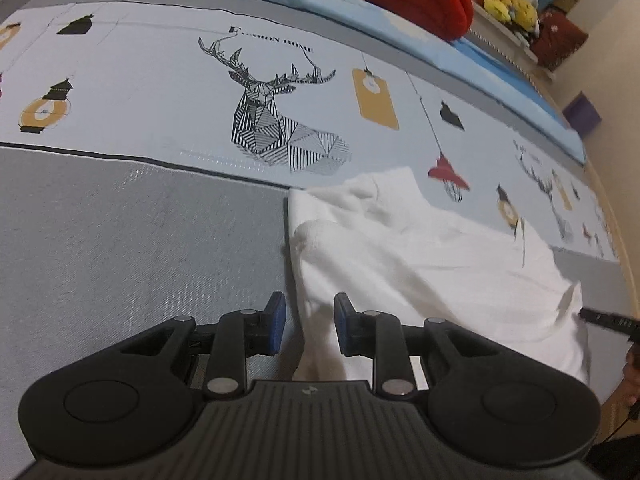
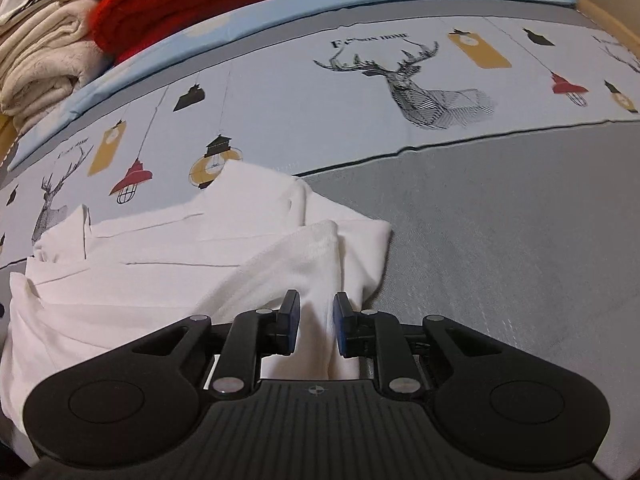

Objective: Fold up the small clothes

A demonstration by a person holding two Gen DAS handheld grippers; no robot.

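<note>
**Both hand-held grippers parted over the white garment on the bed**

Left hand-held gripper [image 1: 310,322]: jaws apart, blue pads [image 1: 279,320] showing. A ridge of the white garment [image 1: 420,264] runs up between them, but the pads don't press it; clear gap on both sides. The left finger sits over grey bedding, the right finger over white cloth. So this gripper is at one side edge of the garment.

Right hand-held gripper [image 2: 316,322]: jaws apart too, narrower gap. A fold of the same white garment [image 2: 160,264] stands between the pads [image 2: 294,320]. Cloth is close to both pads; no visible pinch. This gripper is at the garment's opposite side edge, with grey bedding just beyond.

The garment lies rumpled and partly folded on the bed, straddling the grey band of the bed cover [image 1: 120,240] and the pale printed band with the deer print [image 1: 276,120] and lanterns.

Further back: red knit item [image 2: 192,4] at the far edge of the bed, cream folded blanket [image 2: 44,68] beside it. Yellow plush toys [image 1: 508,0] on a ledge past the bed.
</note>
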